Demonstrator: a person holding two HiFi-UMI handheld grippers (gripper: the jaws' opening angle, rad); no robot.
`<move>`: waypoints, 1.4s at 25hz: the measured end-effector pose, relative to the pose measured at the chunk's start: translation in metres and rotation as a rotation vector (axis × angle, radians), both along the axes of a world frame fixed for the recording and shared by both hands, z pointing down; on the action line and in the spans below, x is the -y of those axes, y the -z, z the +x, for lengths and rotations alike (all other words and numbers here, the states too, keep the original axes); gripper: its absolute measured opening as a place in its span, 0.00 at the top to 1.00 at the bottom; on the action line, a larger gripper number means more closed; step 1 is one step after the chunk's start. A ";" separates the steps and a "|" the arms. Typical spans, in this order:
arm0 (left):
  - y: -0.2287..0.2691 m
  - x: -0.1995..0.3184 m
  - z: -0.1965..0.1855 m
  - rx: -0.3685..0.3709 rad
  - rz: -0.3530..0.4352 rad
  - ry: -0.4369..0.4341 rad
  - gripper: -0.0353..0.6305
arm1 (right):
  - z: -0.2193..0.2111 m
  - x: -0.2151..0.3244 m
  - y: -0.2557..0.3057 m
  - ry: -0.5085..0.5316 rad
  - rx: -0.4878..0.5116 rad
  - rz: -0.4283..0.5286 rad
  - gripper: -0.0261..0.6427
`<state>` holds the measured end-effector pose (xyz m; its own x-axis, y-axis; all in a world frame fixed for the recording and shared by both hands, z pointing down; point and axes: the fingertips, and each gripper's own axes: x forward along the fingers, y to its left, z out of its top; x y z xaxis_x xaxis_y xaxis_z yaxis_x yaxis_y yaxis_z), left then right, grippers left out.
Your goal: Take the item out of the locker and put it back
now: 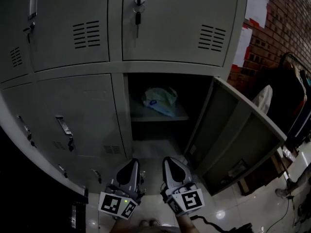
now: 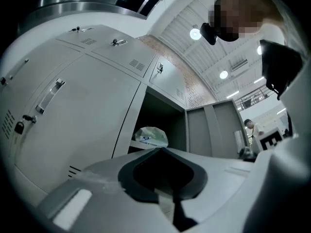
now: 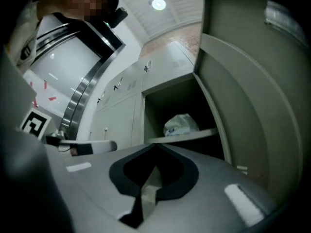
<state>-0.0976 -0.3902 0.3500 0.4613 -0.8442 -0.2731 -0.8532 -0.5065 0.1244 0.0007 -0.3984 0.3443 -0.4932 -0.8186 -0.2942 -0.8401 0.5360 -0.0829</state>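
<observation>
Head view: one pale plastic bag [image 1: 160, 100] sits on the single shelf [image 1: 146, 116] of the open locker [image 1: 121, 120], near the shelf's front edge. It is lumpy and lying flat, with its long axis running across the opening, left to right and slightly slanted. Can't tell which end is the mouth. There is dark open space above the bag and more below the shelf. One door [image 1: 238, 135] is swung wide to the right, and the post bounds the opening on the left. Two grippers sit side by side, low before the opening and well apart from the bag. Left gripper [image 1: 132, 161] and right gripper [image 1: 171, 160] both have their jaws closed tip to tip, holding nothing.
</observation>
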 end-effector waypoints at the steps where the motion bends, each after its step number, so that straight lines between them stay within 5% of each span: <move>1: -0.001 0.000 0.000 -0.005 -0.006 0.000 0.94 | -0.002 -0.002 -0.009 0.005 -0.013 -0.021 0.96; 4: 0.000 -0.001 0.000 0.004 0.002 0.007 0.94 | -0.004 -0.004 -0.004 -0.017 -0.084 0.002 0.96; 22: 0.006 -0.013 0.003 0.000 0.048 0.056 0.94 | 0.015 -0.025 -0.007 0.042 -0.076 -0.045 0.96; 28: -0.013 -0.077 0.001 -0.021 0.018 0.071 0.94 | 0.019 -0.089 -0.031 0.044 -0.062 -0.087 0.96; 35: -0.009 -0.188 0.012 0.005 0.072 0.041 0.94 | 0.013 -0.179 -0.039 0.059 -0.022 -0.088 0.96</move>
<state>-0.0853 -0.2023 0.3591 0.4285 -0.8405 -0.3315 -0.8738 -0.4788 0.0844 0.0139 -0.2194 0.3836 -0.5467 -0.8104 -0.2107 -0.8096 0.5758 -0.1137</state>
